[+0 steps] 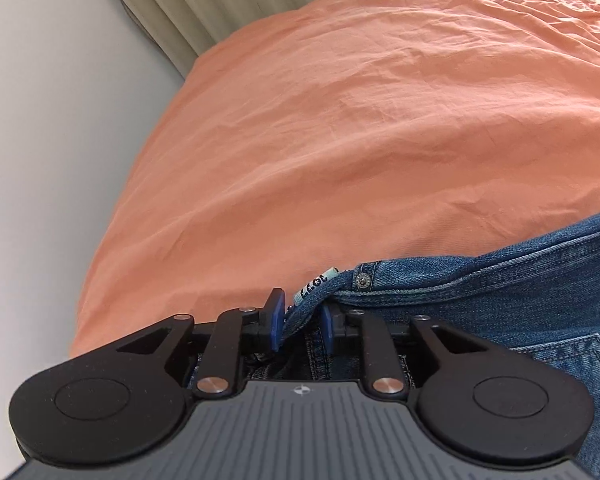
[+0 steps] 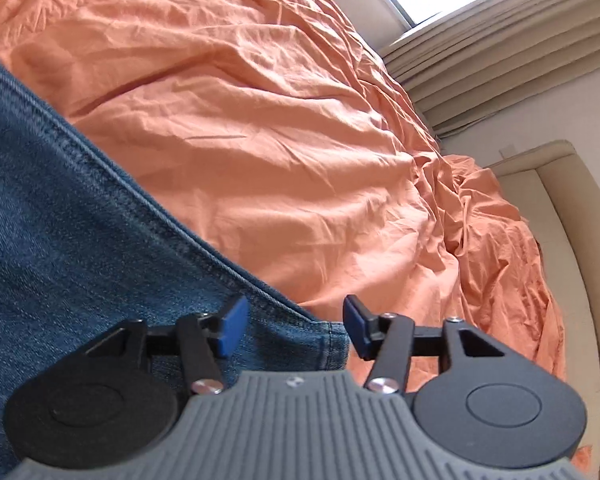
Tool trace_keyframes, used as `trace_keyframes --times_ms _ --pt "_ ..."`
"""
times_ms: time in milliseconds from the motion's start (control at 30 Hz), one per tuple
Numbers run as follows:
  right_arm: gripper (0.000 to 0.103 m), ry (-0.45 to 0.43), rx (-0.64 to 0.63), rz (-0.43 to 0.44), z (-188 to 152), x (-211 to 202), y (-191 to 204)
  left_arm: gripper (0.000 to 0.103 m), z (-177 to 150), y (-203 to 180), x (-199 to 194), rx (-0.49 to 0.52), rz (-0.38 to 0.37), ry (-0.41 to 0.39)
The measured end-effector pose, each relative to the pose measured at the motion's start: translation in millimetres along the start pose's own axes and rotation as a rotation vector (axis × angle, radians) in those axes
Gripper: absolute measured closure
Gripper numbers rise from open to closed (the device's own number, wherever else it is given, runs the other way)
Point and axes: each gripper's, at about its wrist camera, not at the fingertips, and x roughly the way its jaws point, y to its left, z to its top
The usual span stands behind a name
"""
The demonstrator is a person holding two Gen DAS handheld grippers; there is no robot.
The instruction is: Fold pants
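Note:
Blue denim pants lie on an orange bed sheet. In the left wrist view the waistband corner with a rivet and a small white label sits between the blue pads; my left gripper is shut on that denim edge. In the right wrist view a pant leg runs from the upper left down to a hem between the fingers. My right gripper is open, its jaws wide apart, one on each side of the hem corner and not pressing it.
The wrinkled orange sheet covers the bed and bunches up at the right. A pale wall and beige curtain border the bed's left side. A cream headboard and curtain stand at the right.

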Motion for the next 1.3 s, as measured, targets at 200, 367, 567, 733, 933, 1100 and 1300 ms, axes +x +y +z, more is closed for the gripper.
trace_keyframes --times_ms 200,367,567,733,933,1100,1300 --pt "0.051 -0.029 0.129 0.096 13 -51 -4 0.066 6 13 -13 0.016 -0.082 0.051" --pt "0.050 -0.089 0.124 0.210 24 -112 19 0.052 17 28 -29 -0.004 -0.161 0.101" --pt "0.050 -0.147 0.127 0.380 31 -175 53 0.014 22 33 -72 0.084 -0.055 -0.031" --pt "0.059 -0.138 0.287 0.602 34 -199 79 0.036 6 23 -105 -0.027 -0.259 -0.082" --pt "0.080 -0.147 0.358 0.738 49 -199 139 0.072 -20 -31 -109 -0.067 -0.480 -0.121" --pt "0.087 -0.128 0.371 0.798 76 -181 183 0.085 -24 -91 -75 -0.048 -0.559 -0.067" --pt "0.089 -0.129 0.362 0.790 110 -146 210 0.088 6 -140 -24 -0.073 -0.586 -0.016"
